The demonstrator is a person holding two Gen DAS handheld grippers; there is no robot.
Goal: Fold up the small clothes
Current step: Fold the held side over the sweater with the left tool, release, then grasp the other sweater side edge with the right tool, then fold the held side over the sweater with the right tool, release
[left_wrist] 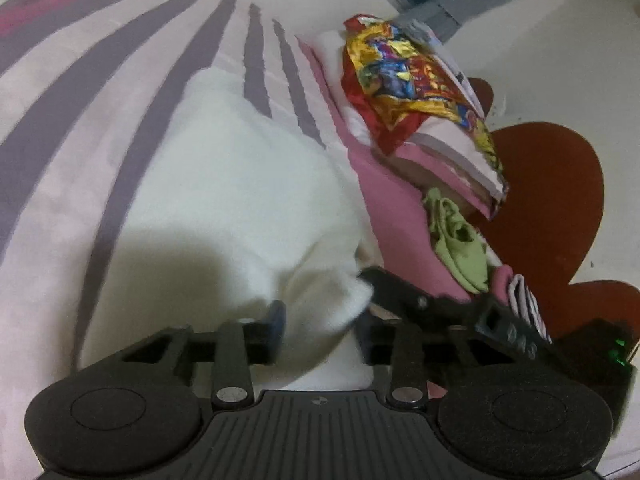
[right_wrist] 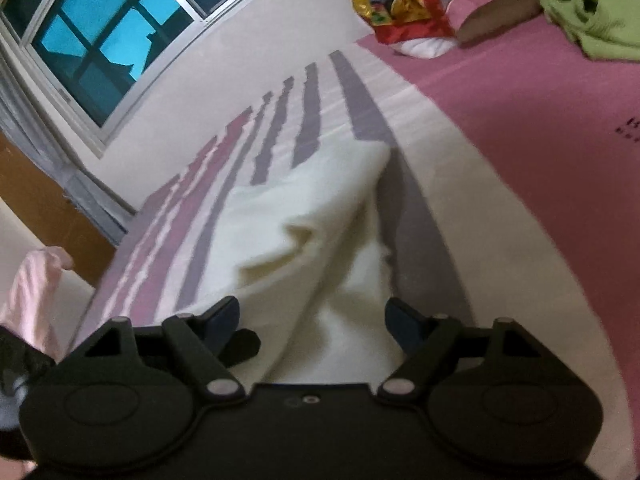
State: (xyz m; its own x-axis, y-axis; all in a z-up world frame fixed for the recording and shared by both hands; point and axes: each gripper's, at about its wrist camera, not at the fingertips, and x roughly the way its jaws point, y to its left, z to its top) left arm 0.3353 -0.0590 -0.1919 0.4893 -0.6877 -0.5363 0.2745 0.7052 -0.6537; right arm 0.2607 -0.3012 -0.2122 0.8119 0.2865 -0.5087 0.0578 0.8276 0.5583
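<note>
A: Cloth [left_wrist: 248, 200], cream and fleecy, lies on the striped sheet [left_wrist: 72, 128], stretching to twelve o'clock from the left gripper [left_wrist: 320, 328]?
B: Yes, its jaws parted, a soft fold between them, unpinched.
A: The right gripper [right_wrist: 312, 320]?
B: Spread wide; the rumpled cloth [right_wrist: 304, 216] runs between its fingers.

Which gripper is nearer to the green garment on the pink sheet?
Right. In the left wrist view, the right gripper reaches in just below the green garment, while the left gripper stands over the white cloth, further aside.
</note>
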